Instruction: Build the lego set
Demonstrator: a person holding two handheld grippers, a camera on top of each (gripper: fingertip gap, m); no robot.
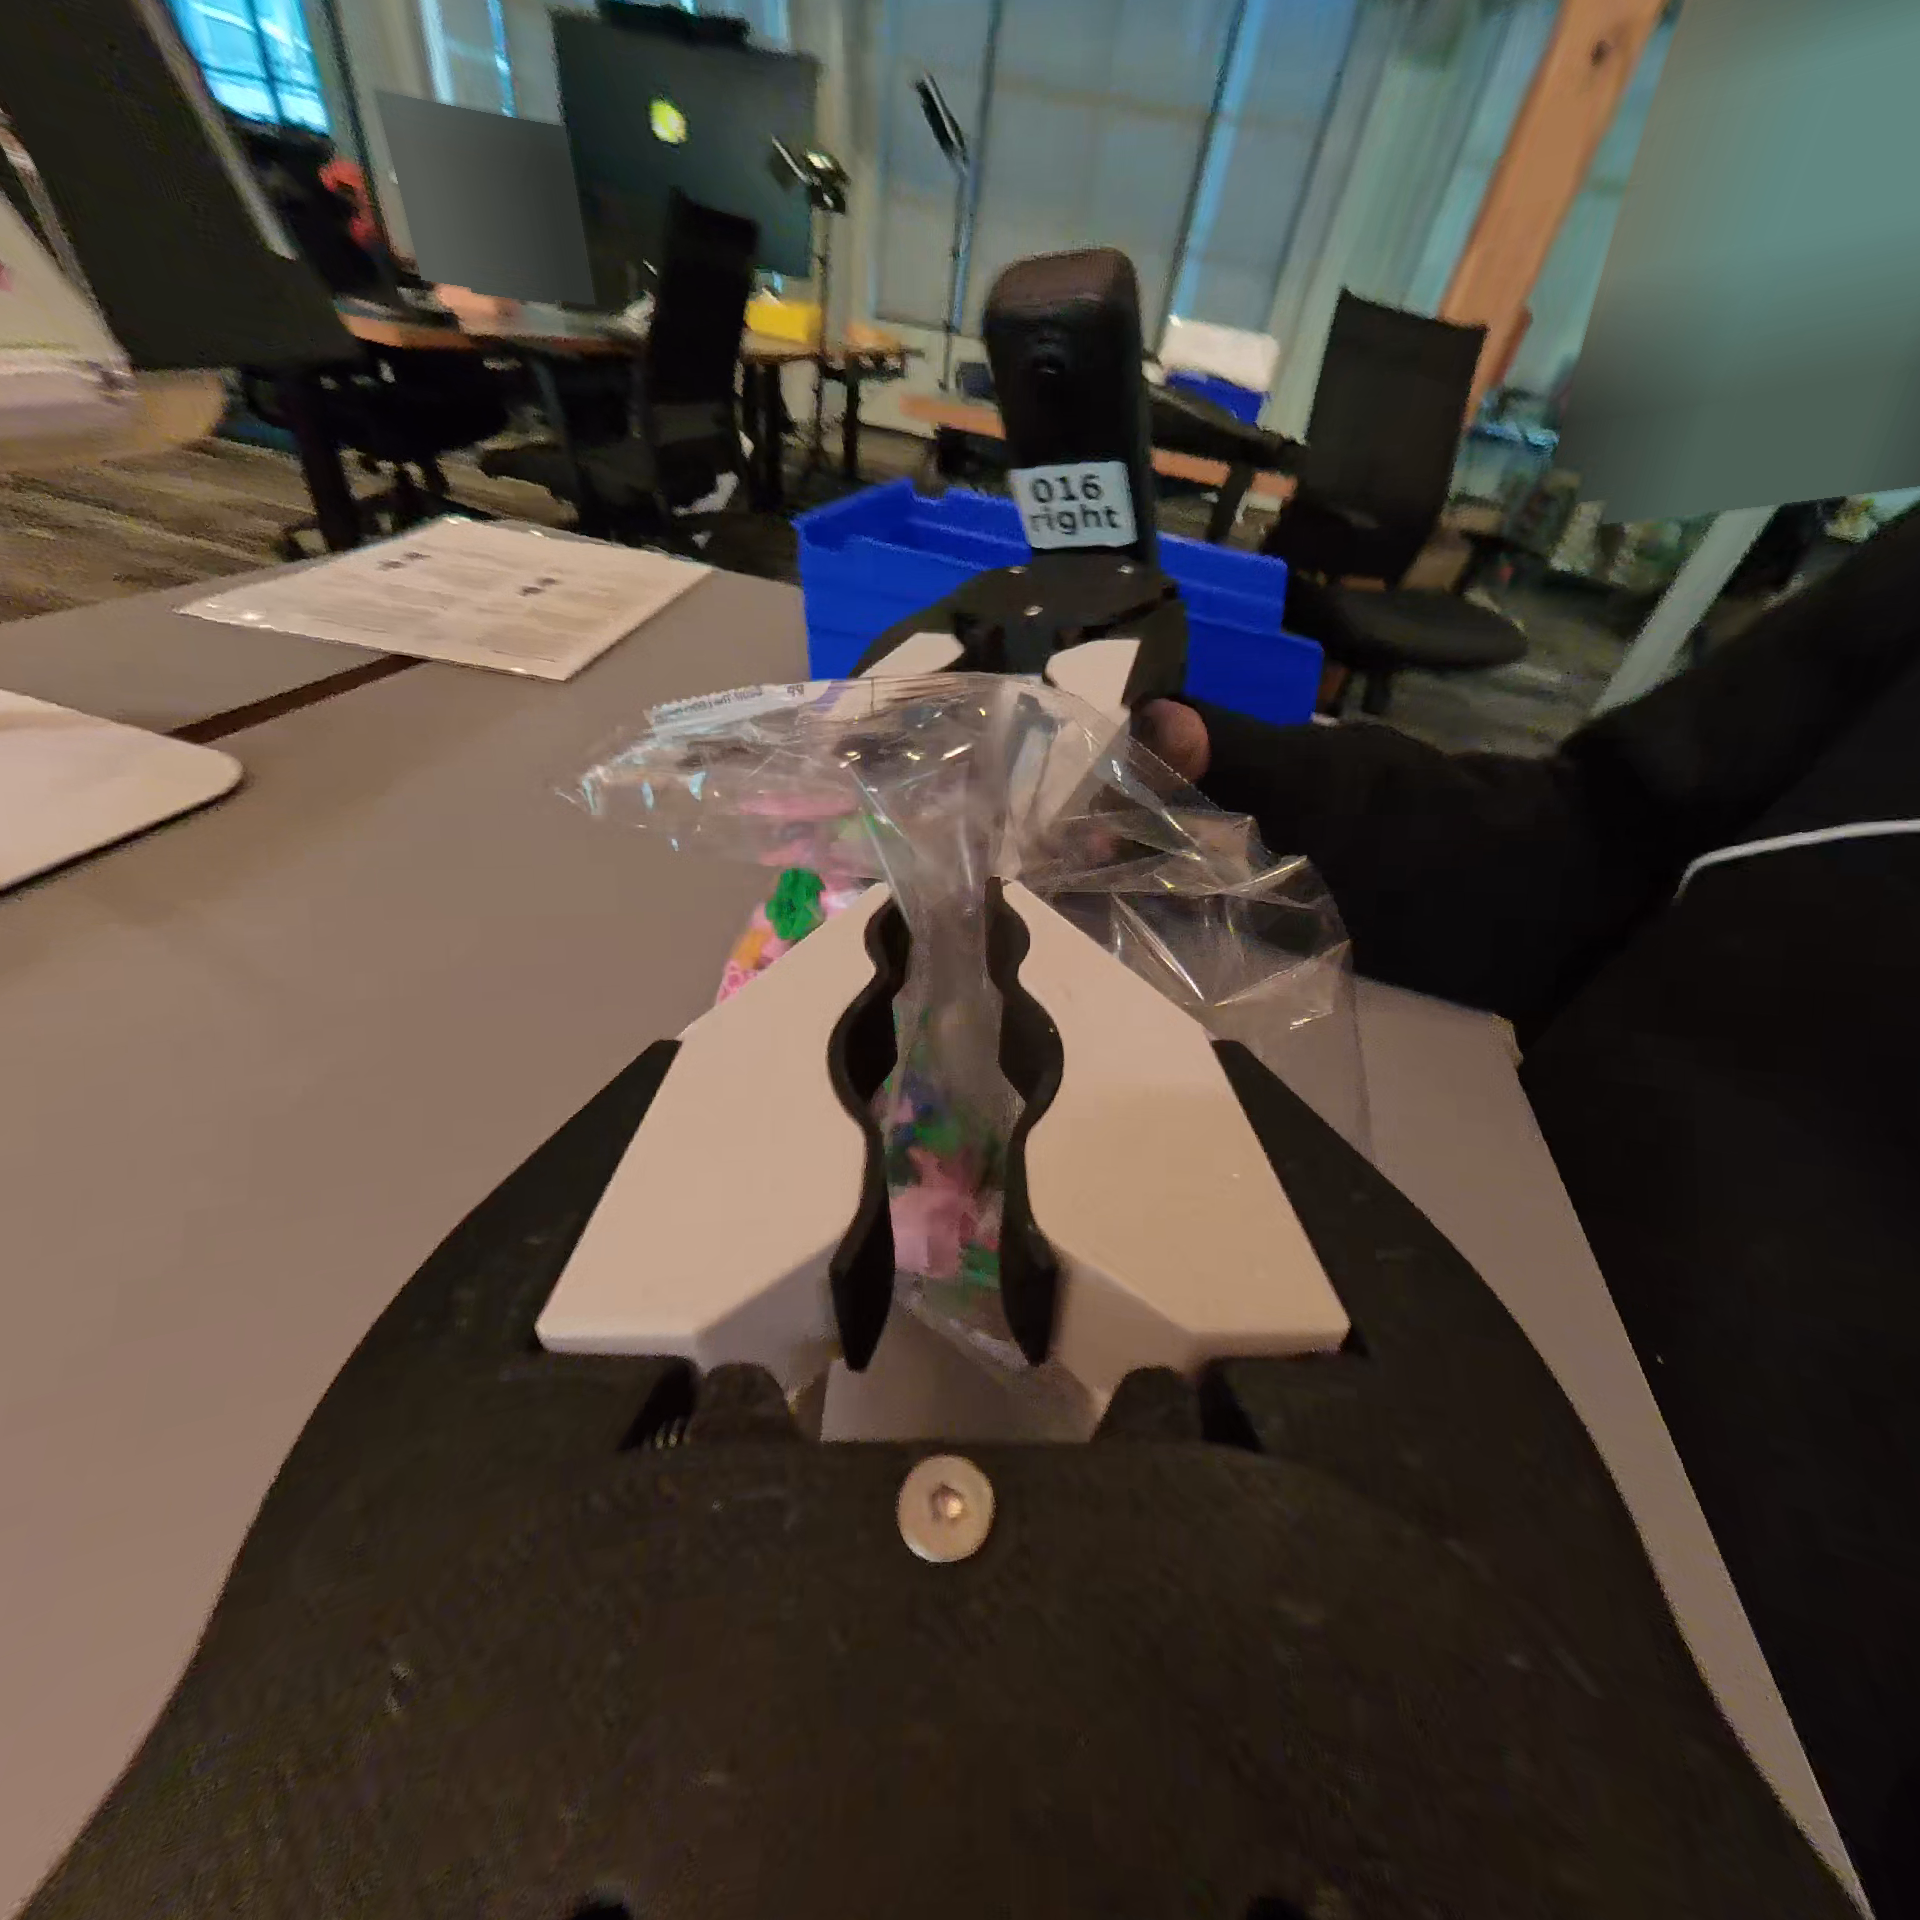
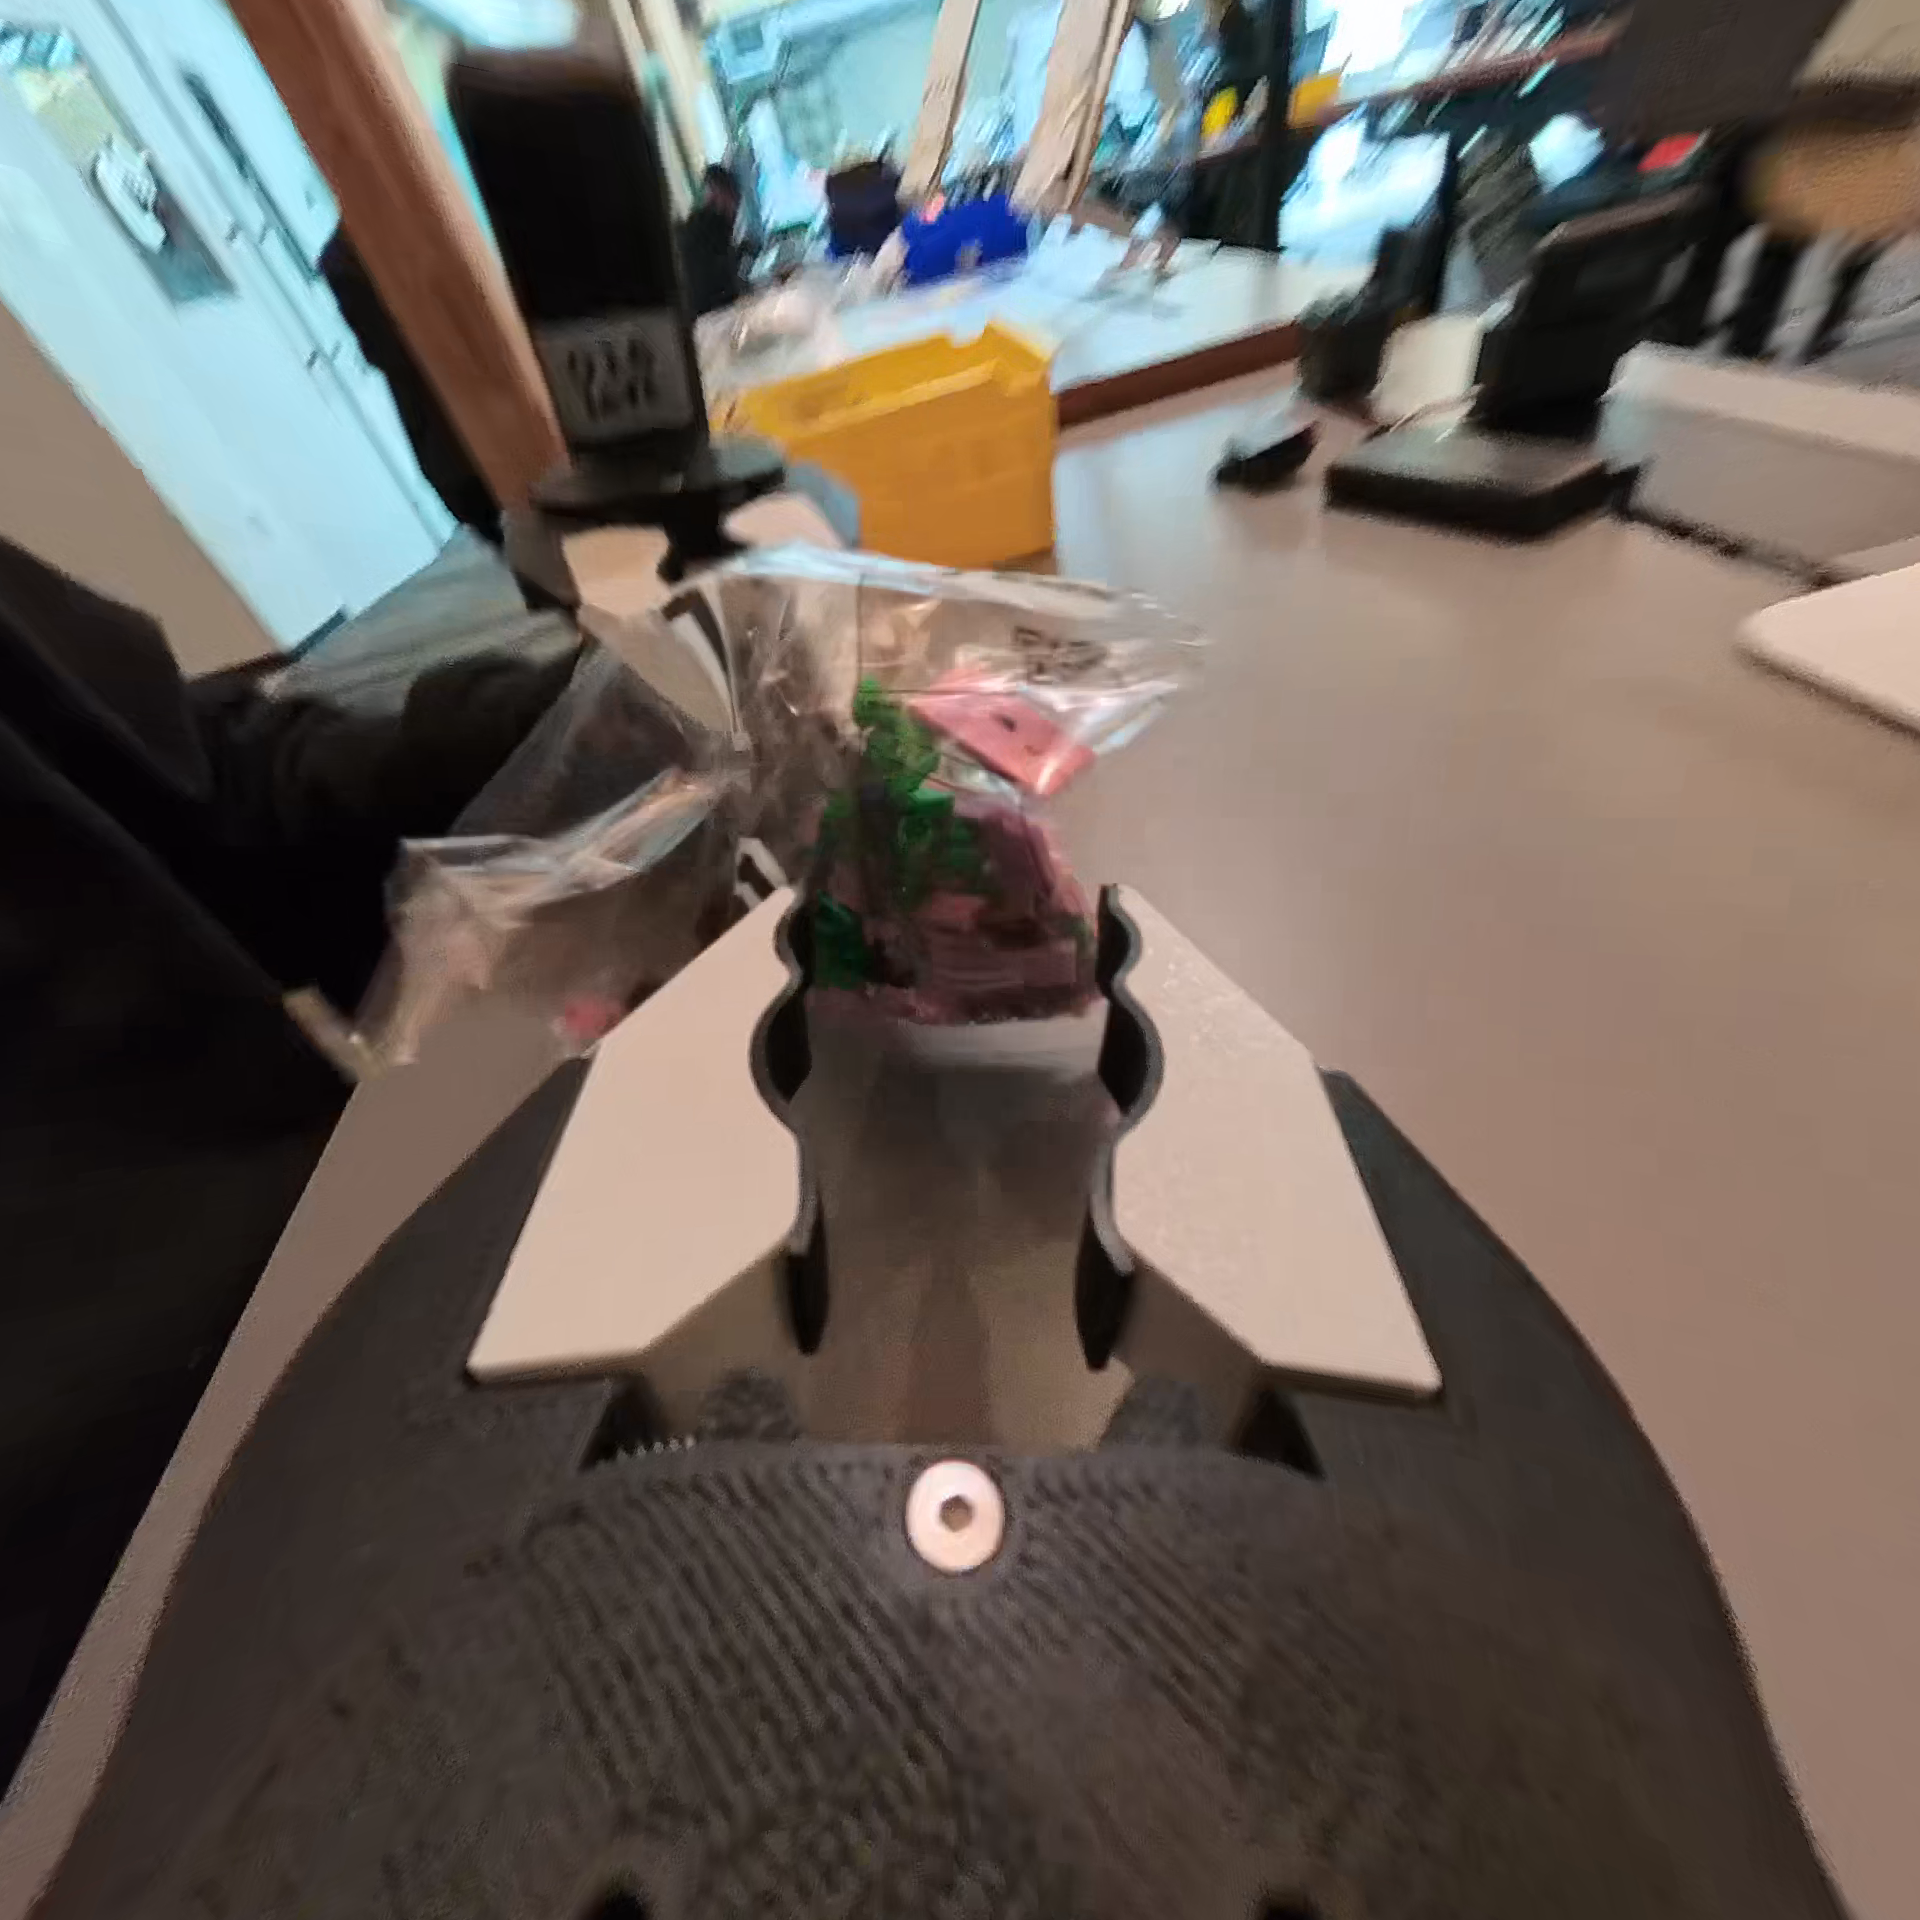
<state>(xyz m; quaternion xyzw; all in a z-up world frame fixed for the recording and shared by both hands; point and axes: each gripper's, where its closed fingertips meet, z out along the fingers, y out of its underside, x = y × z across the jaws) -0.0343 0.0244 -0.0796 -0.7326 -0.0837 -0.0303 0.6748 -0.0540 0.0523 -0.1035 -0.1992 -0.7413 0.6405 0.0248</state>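
Both views show the bag (image 1: 935, 831): left gripper (image 1: 943, 904) clamps it, right gripper (image 2: 945, 914) gapes; only right shows yellow bin (image 2: 914, 457).

The whole right wrist view is smeared, so the far room is only blobs of colour. The little pieces (image 2: 914, 831) in the clear bag (image 2: 966, 644) are a pink and green blur; their shapes cannot be told. In the left wrist view, the left gripper (image 1: 943, 904) has fingers (image 1: 769, 1122) that cover the bag's lower part. The bag hides the tips of the right gripper (image 1: 997, 675). The white board (image 1: 94, 779) on the surface (image 1: 364, 1039) is cut off at the left edge.
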